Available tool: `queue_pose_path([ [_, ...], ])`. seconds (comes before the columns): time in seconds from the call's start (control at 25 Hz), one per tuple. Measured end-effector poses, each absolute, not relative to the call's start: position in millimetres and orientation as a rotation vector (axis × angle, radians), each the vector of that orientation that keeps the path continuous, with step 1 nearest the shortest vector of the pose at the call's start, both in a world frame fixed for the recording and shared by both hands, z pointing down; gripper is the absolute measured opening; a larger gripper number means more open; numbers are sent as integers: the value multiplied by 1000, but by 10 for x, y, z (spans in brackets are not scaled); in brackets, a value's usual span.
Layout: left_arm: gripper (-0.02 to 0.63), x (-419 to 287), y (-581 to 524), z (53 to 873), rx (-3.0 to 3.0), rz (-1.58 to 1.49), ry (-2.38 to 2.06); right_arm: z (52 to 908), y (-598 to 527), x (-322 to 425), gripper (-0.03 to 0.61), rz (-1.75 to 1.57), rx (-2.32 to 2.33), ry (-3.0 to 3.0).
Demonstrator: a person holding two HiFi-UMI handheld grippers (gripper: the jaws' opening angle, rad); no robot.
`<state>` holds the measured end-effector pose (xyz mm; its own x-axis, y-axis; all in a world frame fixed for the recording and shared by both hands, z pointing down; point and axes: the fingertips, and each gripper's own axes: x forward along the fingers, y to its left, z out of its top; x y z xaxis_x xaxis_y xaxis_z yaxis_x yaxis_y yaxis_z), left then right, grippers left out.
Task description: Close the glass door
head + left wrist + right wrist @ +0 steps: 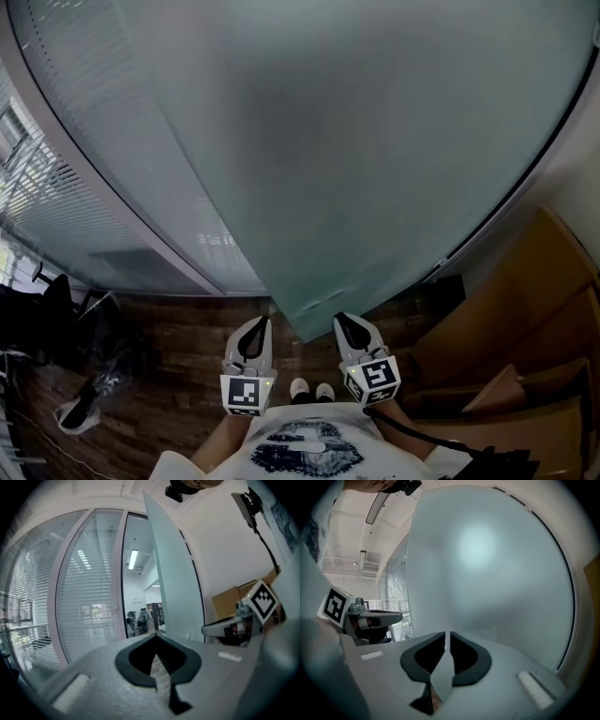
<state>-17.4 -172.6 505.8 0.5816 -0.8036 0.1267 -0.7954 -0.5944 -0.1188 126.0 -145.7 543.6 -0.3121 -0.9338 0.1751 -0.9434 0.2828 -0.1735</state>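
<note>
Frosted grey-green glass door (356,141) stands swung open just ahead of both pairs of fingers, its lower corner showing between them in the head view. We hold the left gripper (260,328) with its fingers pressed together on nothing, the door's thin edge up and right of their tips. The right gripper (345,326) is likewise closed and empty, with the pane filling the space past its fingers. Dark wooden plank floor (187,337) lies beneath the fingers, and brown cardboard boxes (525,309) stand right of the right fingers.

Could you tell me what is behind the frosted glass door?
The frosted glass door hides whatever is behind it. Past its edge, the left gripper view shows an open doorway into a lit room.
</note>
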Motion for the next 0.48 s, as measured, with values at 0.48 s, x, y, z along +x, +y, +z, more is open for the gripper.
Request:
queue_pose_path([
  [0.48, 0, -209, -1842, 5136, -2789, -264, 1334, 5614, -1592, 1169, 249, 358, 1790, -2470],
])
